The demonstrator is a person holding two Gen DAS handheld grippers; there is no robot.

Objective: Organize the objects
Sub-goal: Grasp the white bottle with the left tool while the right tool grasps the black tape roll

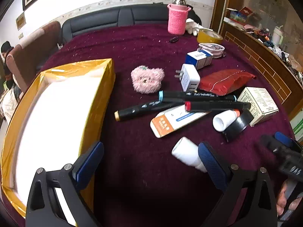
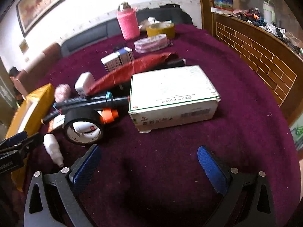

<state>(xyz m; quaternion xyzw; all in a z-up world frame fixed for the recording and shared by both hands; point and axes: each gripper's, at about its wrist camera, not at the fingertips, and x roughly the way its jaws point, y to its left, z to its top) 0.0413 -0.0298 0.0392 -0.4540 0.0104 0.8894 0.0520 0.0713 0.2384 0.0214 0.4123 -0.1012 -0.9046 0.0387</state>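
A gold-sided box (image 1: 98,102) with a white inside stands at the left on the maroon cloth. Right of it lie a pink plush bear (image 1: 147,79), black markers (image 1: 198,96), a white charger (image 1: 189,77), a red packet (image 1: 225,81), an orange-white card (image 1: 170,123), white bottles (image 1: 186,154), a black tape roll (image 1: 236,126) and a white carton (image 2: 174,96). My left gripper (image 1: 149,153) is open and empty, its right finger next to a white bottle. My right gripper (image 2: 149,157) is open and empty, just in front of the carton and the tape roll (image 2: 83,126).
A pink-sleeved flask (image 1: 178,19), a yellow tape roll (image 1: 209,36), a pink pouch (image 1: 212,49) and small blue-white boxes (image 1: 198,57) stand at the back. A wooden cabinet (image 2: 255,47) with clutter runs along the right. A dark sofa (image 1: 113,19) is behind the table.
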